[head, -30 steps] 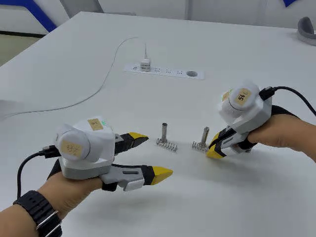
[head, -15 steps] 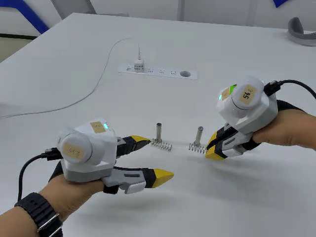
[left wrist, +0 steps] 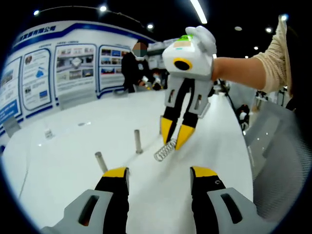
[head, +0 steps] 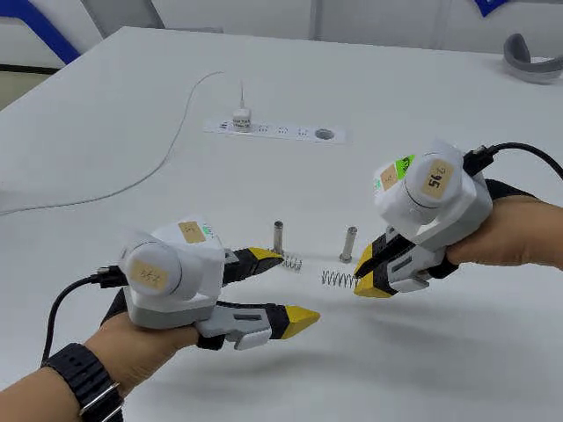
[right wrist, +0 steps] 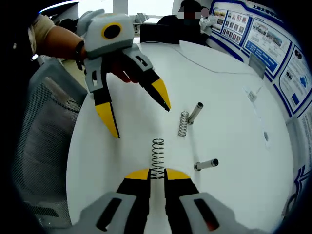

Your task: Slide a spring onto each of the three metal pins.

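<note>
White workbench (head: 123, 132), a power strip (head: 277, 130) on the far side with a plug and a cable (head: 167, 158) trailing off left; display boards on the room wall in the gripper views. Two metal pins stand upright mid-table, left pin (head: 278, 236) and right pin (head: 348, 243), apart from each other and both bare. The right gripper (head: 362, 283) is pinched closed on one end of the held spring (head: 337, 279). The coil sticks out leftward from the yellow tips, just near of the right pin; can't tell if its free end touches the table. The right gripper view has the spring running straight out from between the closed jaws. A second spring (head: 292, 261) lies on its side just beside the base of the left pin, not threaded on. The left gripper (head: 286, 287) is empty with its jaws spread wide, its far tip close to that second spring, no contact that I can see. Step in hand, by my read: line the held spring up over a pin top and drop it on; no pin is sprung yet. Handling guess: thin wire coil, very light, springy, bends sideways easily, and could squirt out of smooth tips if squeezed across the coils. Best hold is low on one end, as it is now, with the open far end free, then tip the coil upright so its bore meets the pin top. The pins look like stiff, plain metal, and they stand free, so a side knock could topple one.
</note>
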Tool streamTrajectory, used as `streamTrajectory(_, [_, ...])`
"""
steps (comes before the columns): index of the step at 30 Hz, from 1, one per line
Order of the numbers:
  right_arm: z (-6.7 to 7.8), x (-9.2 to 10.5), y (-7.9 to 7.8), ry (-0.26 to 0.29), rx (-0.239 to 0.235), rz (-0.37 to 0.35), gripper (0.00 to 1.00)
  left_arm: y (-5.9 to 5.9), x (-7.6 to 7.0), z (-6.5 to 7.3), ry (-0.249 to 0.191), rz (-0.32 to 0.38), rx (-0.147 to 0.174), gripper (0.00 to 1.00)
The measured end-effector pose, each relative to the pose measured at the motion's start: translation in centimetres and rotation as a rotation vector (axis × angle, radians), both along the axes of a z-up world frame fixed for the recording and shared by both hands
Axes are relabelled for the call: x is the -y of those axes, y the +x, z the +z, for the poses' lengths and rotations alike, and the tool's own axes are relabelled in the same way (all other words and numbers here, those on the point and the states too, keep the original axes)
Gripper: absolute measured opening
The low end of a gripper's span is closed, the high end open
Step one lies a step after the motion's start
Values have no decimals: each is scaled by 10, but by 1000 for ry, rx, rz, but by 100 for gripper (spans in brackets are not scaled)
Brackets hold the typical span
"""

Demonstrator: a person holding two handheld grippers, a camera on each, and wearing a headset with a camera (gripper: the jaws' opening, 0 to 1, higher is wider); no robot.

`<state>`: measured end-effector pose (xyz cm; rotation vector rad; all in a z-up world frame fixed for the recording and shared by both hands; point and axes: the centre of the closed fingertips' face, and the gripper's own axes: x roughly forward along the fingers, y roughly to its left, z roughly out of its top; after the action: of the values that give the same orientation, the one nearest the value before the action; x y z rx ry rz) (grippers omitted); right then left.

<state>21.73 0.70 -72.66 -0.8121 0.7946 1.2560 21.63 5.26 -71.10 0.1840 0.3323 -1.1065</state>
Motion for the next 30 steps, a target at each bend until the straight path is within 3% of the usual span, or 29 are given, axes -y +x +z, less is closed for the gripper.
streamTrajectory(13, [9,-17,-17,7,16,116,12,-9,14,3,5,-67,26,36])
streamTrajectory(30, [9,-19,-26,-12,26,199,12,-20,22,2,17,-121,52,16])
